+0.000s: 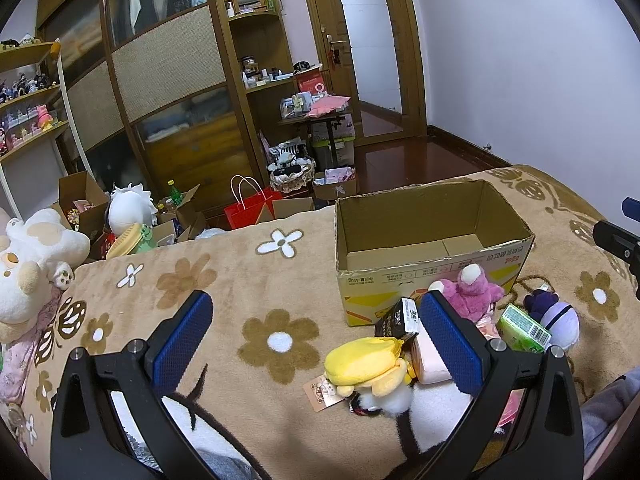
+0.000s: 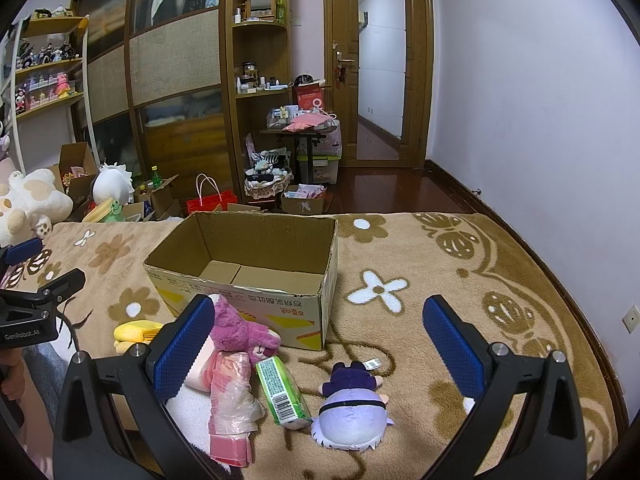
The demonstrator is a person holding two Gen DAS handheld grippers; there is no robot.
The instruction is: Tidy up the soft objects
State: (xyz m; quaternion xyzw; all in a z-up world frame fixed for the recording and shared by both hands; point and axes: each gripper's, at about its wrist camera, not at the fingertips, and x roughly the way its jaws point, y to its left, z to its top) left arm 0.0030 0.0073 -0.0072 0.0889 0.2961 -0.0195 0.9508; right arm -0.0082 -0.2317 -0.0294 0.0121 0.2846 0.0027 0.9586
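Note:
An open, empty cardboard box (image 1: pixel 436 268) (image 2: pixel 256 300) stands on the flowered blanket. In front of it lie a pink plush bear (image 1: pixel 474 292) (image 2: pixel 240 330), a purple plush doll (image 1: pixel 558 318) (image 2: pixel 352 412), a yellow plush (image 1: pixel 366 362) (image 2: pixel 134 332), a green tissue pack (image 1: pixel 524 328) (image 2: pixel 282 392), a pink wrapped pack (image 2: pixel 230 400) and a dark small carton (image 1: pixel 400 318). My left gripper (image 1: pixel 316 328) is open above the blanket, left of the pile. My right gripper (image 2: pixel 320 328) is open above the purple doll and tissue pack.
A large white and tan plush (image 1: pixel 28 268) lies at the bed's left edge. Beyond the bed stand open boxes (image 1: pixel 84 204), a red bag (image 1: pixel 250 210), a basket (image 1: pixel 290 176) and a wardrobe (image 1: pixel 168 80). A door (image 2: pixel 380 68) is at the back.

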